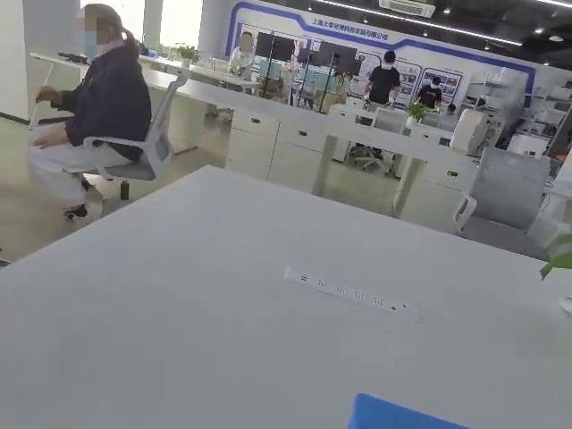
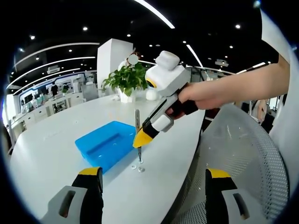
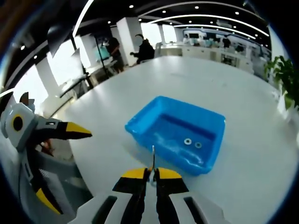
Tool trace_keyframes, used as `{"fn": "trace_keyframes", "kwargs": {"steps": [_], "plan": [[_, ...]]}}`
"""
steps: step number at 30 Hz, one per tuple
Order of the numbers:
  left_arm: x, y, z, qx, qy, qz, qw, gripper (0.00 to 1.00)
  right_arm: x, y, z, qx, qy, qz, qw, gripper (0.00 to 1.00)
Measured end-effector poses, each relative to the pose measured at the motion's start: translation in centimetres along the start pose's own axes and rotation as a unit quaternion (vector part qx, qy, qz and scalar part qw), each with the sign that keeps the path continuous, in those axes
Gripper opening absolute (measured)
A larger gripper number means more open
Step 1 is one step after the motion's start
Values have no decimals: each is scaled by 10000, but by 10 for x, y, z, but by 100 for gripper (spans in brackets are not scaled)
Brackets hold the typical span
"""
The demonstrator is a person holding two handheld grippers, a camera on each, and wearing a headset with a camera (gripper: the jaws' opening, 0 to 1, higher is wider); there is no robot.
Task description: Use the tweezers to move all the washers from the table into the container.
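Slim metal tweezers point(image 2: 137, 119) stand upright over two small washers point(image 2: 141, 169) lying just beside the blue container point(image 2: 114, 157), which holds two more.

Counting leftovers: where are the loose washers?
In the left gripper view, washers lie on the table beside the blue container, just below the tweezers tip.

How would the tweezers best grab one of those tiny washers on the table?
Probably from straight above: pinch the small silver washer by its ring, one tip of the metal tweezers through the hole. It lies flat on the white table, no edge raised.
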State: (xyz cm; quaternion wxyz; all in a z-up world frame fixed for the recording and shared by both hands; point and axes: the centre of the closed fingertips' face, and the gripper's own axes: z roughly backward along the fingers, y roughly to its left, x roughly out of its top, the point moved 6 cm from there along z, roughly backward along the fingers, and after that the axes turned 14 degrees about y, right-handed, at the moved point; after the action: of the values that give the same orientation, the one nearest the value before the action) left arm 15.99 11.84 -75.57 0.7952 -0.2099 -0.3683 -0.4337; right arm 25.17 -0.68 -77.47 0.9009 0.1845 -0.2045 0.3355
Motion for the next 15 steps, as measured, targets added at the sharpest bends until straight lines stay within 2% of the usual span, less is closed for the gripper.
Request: {"fn": "trace_keyframes", "kwargs": {"steps": [8,15], "plan": [[-1,0,0,1,23,2,10000,92,-3,-1,-3,9,42,-4,10000,4],[-2,0,-1,-11,54,25,10000,92,-4,7,-6,6,34,149,9999,5]]}}
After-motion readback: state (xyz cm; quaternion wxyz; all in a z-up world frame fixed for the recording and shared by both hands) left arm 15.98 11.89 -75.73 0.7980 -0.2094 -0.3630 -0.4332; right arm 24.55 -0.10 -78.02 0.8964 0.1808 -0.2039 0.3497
